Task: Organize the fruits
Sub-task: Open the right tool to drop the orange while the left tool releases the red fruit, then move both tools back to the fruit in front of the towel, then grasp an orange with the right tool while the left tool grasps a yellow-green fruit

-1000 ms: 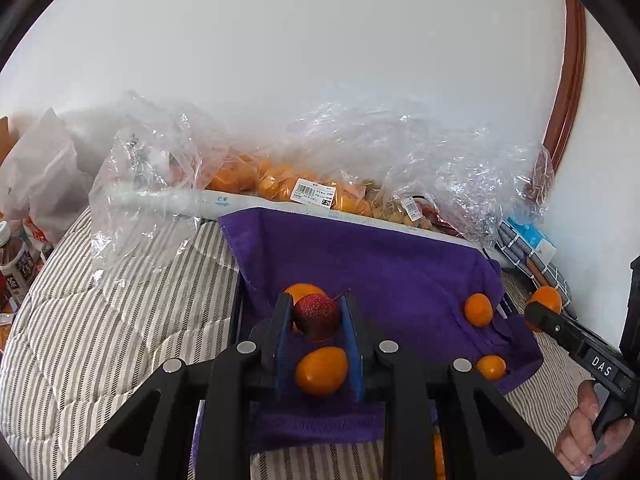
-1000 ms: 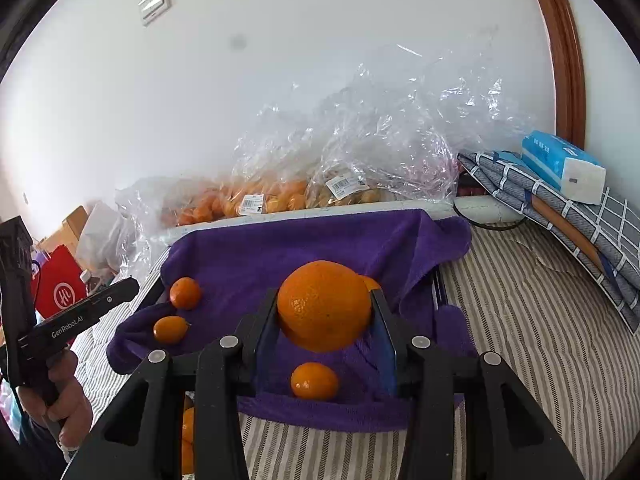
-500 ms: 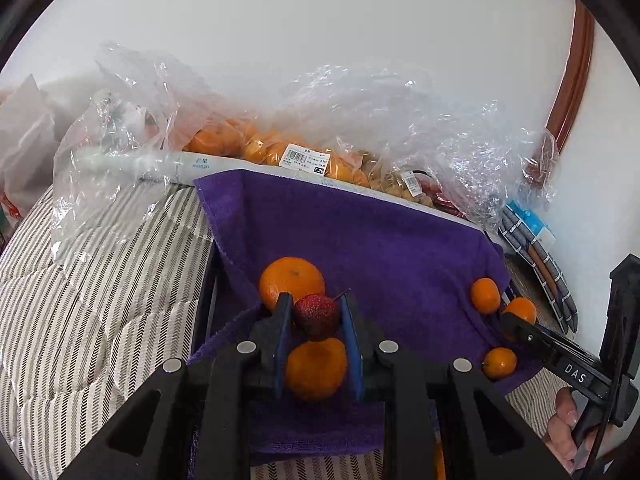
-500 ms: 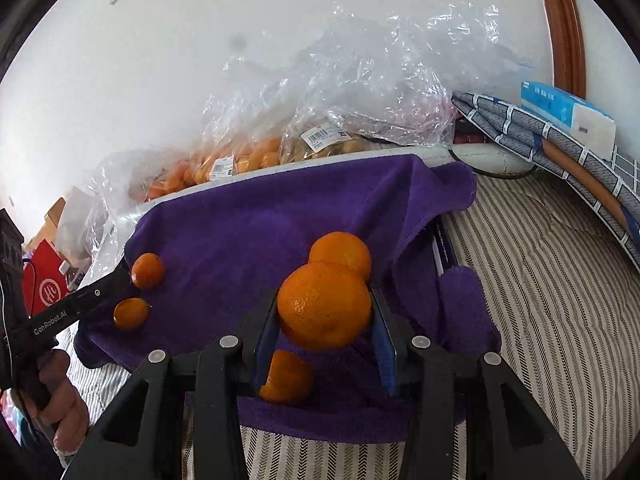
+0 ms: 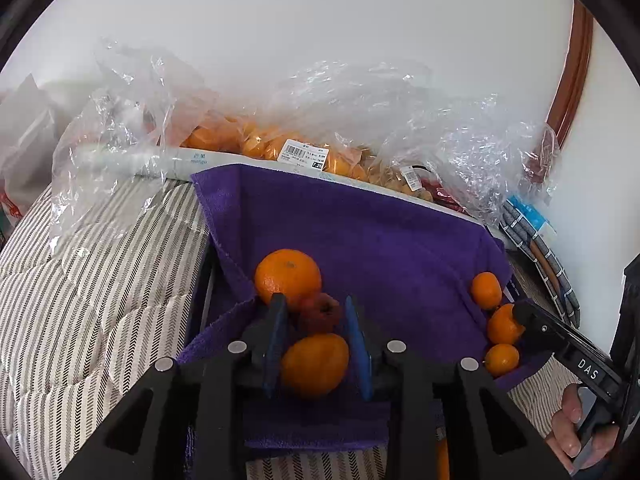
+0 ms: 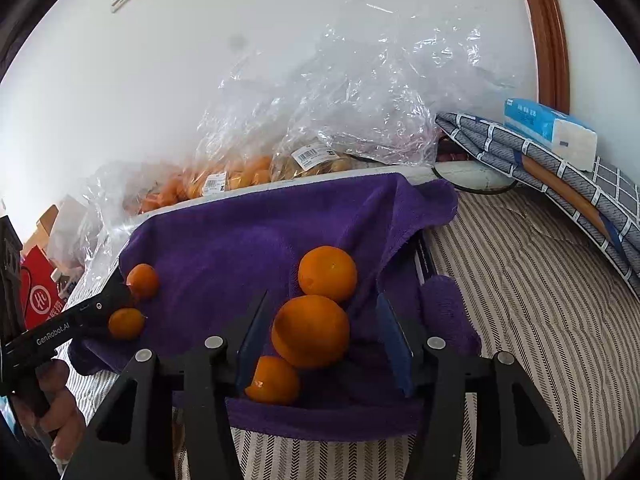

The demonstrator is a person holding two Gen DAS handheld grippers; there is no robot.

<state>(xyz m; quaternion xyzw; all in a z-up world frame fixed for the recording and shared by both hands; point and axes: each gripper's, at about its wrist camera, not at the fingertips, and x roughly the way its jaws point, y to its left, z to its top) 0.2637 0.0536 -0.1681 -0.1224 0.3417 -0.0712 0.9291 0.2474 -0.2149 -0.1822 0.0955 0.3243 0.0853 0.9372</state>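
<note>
Left claw: your blue pads are parted, with the small red fruit sitting between them; there's a gap on each side of it, so released, not gripping. That fruit is dark red, bumpy-skinned, dimpled on top. It rests on the purple towel, touching a big orange just behind it. A smooth, oval orange fruit lies nearer you, between the finger bases.

Right claw: pads spread wide, let go. The large orange sits between them on the purple towel, clear of both pads. Its skin is matte and finely pitted. A second round orange touches it at the far side; a smaller, glossier one lies against its near side, by your left pad.

Other side of the cloth: in the left view, three small oranges bunch together near the towel's right edge, the middle one partly hidden by the other tool's tip. In the right view, two small ones show beside the black tip of your other tool.

Towel is draped over a dark frame on the striped bed. Behind it, against the wall, clear plastic bags hold more orange fruit, with barcode labels facing you. A blue tissue pack lies on folded checked fabric at far right.
</note>
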